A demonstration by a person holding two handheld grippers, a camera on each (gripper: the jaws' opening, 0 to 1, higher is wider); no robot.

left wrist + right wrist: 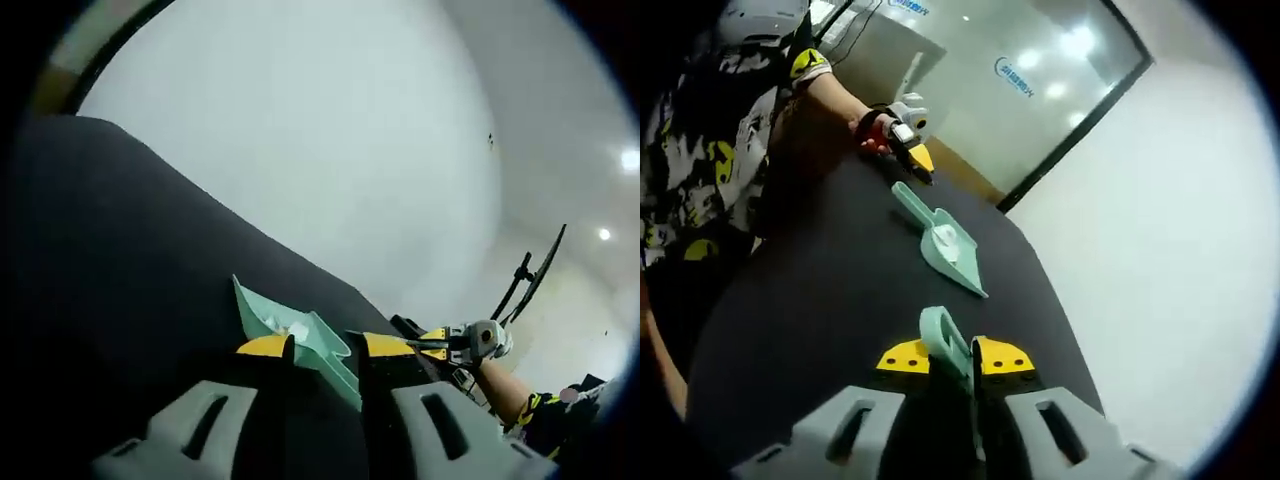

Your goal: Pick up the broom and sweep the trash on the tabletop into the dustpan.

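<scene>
With the left hand-held gripper (325, 350) clamped on the mint dustpan (290, 330), white trash (948, 238) in its scoop on the dark counter (830, 290), and the right hand-held gripper (955, 358) pinching the broom handle (945, 345), we keep the pan's lip flat and sweep gently toward it.

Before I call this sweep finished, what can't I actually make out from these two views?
- Broom bristles: in the right gripper view, only the green handle end rises between the right claw's jaws; the rest is hidden below them.
- Dustpan handle: in the left gripper view, covered by the left claw.
- White trash in the dustpan: too small to identify.
- Tabletop nearest the person: dark, so any leftover trash is unreadable.
</scene>
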